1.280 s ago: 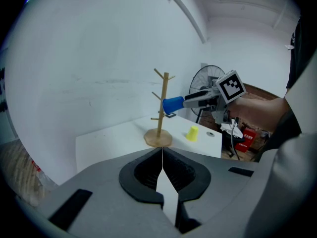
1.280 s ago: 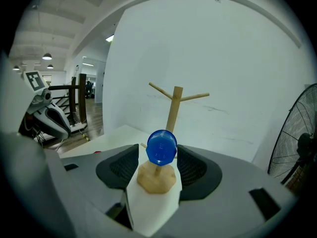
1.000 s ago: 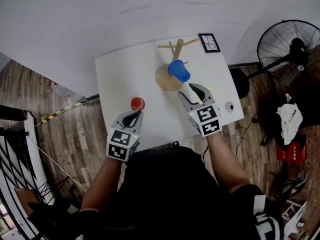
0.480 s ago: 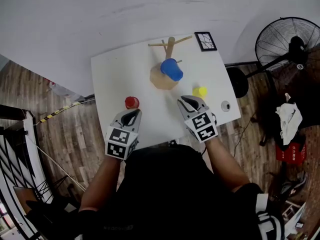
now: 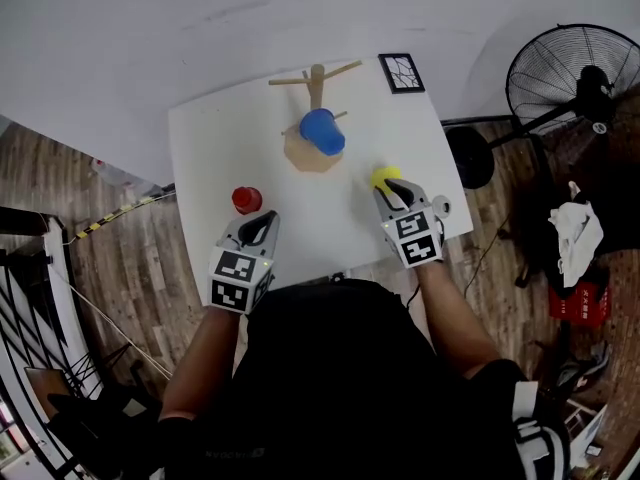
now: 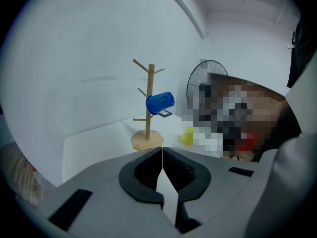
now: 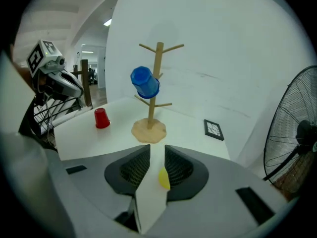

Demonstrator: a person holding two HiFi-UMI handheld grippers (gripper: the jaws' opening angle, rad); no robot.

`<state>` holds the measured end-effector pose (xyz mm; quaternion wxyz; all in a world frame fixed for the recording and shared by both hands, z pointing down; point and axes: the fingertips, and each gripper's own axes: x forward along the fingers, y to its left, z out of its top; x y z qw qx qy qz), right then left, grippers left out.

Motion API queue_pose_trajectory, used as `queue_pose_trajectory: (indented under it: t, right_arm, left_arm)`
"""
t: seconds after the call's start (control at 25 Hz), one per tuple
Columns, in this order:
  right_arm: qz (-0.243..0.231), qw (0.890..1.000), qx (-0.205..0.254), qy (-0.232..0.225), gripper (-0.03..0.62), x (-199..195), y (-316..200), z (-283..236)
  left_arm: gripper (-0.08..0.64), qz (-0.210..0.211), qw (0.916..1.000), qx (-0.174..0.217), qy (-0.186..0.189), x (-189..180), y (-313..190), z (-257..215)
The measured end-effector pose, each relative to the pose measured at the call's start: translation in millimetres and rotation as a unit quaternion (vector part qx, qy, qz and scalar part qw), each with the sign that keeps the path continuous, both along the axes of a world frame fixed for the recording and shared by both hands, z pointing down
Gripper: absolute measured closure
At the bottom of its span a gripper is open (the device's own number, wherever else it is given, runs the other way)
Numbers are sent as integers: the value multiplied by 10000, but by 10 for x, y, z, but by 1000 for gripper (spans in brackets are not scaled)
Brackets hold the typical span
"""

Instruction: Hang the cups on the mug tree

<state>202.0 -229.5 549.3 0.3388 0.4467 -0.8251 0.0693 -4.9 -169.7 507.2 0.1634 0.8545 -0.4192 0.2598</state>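
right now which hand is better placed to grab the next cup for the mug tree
Probably right. The right gripper is at the yellow cup, whose edge shows between its fingers, which have just been opening a little. The left gripper is shut, short of the red cup.

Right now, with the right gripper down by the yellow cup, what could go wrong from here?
1. The right gripper has its fingers, which have just been opening, only narrowly apart, with a sliver of the yellow cup beside one finger. Pushing on could tip the cup or shove it toward the right edge of the table.
2. The blue cup hangs tilted on the mug tree. Bumping the tree while hanging the next cup may shake it off.
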Motion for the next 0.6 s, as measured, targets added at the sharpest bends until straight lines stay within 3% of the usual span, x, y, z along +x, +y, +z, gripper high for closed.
queue_pose_trajectory:
  t: [0.32, 0.6]
  right_arm:
    - [76, 9994, -141, 294, 422, 353, -201, 223]
    - [-57, 9984, -442, 361, 382, 414, -317, 470]
  left_arm:
    - [543, -231, 9997, -72, 23, 164, -5, 50]
    - [543, -497, 9987, -92, -4, 171, 4, 70]
